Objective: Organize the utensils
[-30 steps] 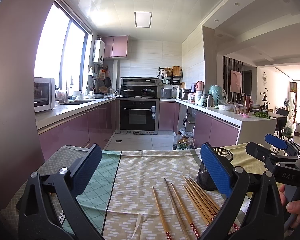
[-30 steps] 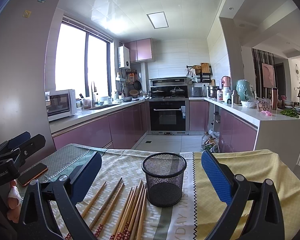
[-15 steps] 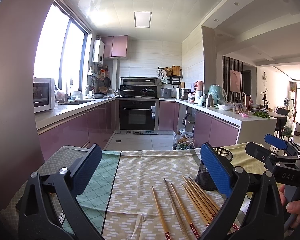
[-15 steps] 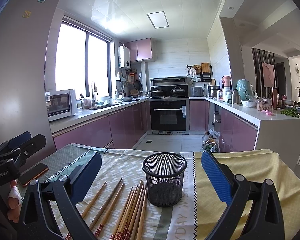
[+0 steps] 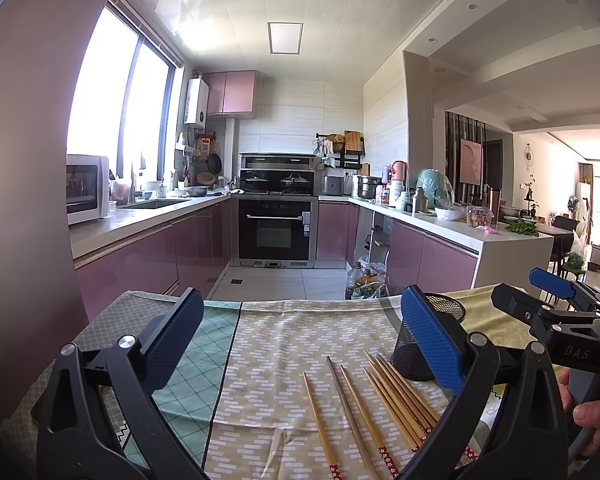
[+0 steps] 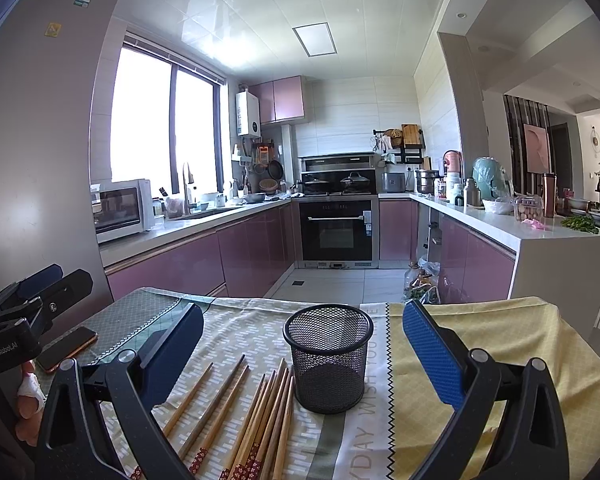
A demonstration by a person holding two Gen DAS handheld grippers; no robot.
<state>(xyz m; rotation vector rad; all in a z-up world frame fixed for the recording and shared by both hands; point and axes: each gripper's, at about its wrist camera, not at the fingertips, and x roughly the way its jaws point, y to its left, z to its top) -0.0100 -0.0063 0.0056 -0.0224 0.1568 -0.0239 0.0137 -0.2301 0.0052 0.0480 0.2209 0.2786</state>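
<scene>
Nothing moved since earlier frame. My left gripper (image 5: 300, 344) and right gripper (image 6: 302, 350) both spread wide, holding nothing. Chopsticks (image 6: 260, 412) lie flat, just left of mesh cup (image 6: 328, 356). Sticks bunched: I might grab two. Bump could tip cup.

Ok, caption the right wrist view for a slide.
Open right gripper facing an empty mesh cup, chopsticks loose on the tablecloth beside it.

left wrist: low over table, facing kitchen | right wrist: same, further right | shared: chopsticks (image 5: 380, 404), mesh cup (image 6: 328, 356)
</scene>
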